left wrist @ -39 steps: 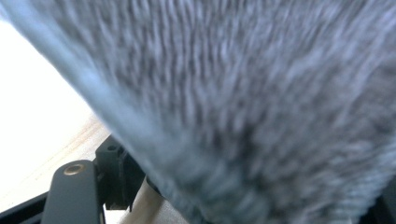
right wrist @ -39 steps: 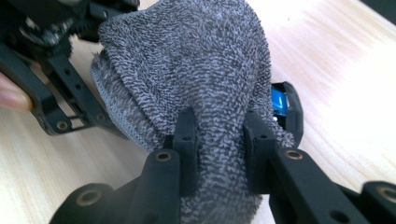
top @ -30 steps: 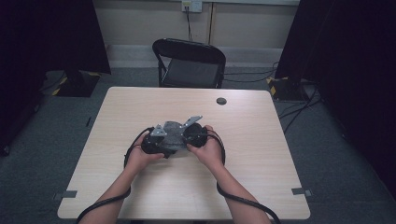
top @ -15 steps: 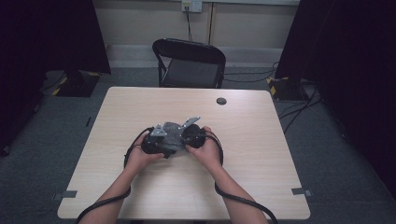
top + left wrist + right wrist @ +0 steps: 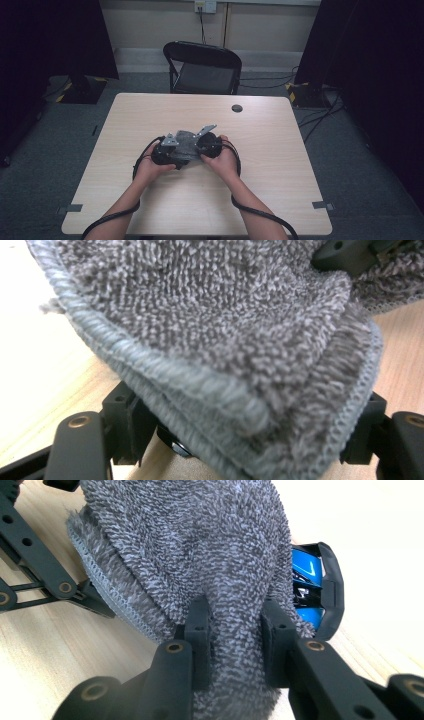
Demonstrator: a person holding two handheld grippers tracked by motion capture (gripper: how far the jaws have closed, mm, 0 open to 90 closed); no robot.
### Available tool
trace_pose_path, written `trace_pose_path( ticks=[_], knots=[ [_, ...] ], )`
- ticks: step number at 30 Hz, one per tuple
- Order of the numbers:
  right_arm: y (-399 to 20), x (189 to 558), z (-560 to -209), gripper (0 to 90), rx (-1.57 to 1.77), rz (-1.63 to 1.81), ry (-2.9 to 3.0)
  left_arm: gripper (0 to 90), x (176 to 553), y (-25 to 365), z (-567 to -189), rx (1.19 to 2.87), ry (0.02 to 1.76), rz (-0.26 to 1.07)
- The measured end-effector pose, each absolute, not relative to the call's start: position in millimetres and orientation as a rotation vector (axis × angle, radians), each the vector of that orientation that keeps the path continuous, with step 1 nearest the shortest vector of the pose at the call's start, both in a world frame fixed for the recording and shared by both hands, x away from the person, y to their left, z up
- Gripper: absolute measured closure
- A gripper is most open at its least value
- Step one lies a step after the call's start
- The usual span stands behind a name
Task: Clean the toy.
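While both tongs [image 5: 187, 145] grip grey towel [image 5: 186, 142], stitched hem folded, bare table [image 5: 280, 150] all round.

High view: fixed above the person's edge of the tabletop [image 5: 150, 115], facing forward and down, far enough off to take in the chair [image 5: 202, 67] beyond. Left gripper view: mounted on the left hand-held gripper [image 5: 167, 150], looking along its jaws, very close to the cloth [image 5: 225, 330] across them. Right gripper view: mounted on the right hand-held gripper [image 5: 235, 630], looking along its jaws, equally close. All three share the cloth and the tabletop beneath; each gripper view catches part of the other hand-held gripper beyond it.
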State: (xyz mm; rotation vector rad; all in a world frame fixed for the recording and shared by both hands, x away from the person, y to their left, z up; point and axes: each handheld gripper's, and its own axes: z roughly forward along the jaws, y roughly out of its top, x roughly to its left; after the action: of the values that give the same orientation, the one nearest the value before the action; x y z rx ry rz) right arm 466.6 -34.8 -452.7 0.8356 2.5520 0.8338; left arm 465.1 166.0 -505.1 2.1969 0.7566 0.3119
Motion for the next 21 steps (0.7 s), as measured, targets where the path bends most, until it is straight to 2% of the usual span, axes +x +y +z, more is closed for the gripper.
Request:
trace_pose_path(
  ticks=[21],
  knots=[
    [-55.7, 480.8, -450.9, 71.0, 0.920, 0.830, 2.512, 25.8, 465.0, 165.8, -505.2, 2.194, 0.759, 0.307]
  ],
)
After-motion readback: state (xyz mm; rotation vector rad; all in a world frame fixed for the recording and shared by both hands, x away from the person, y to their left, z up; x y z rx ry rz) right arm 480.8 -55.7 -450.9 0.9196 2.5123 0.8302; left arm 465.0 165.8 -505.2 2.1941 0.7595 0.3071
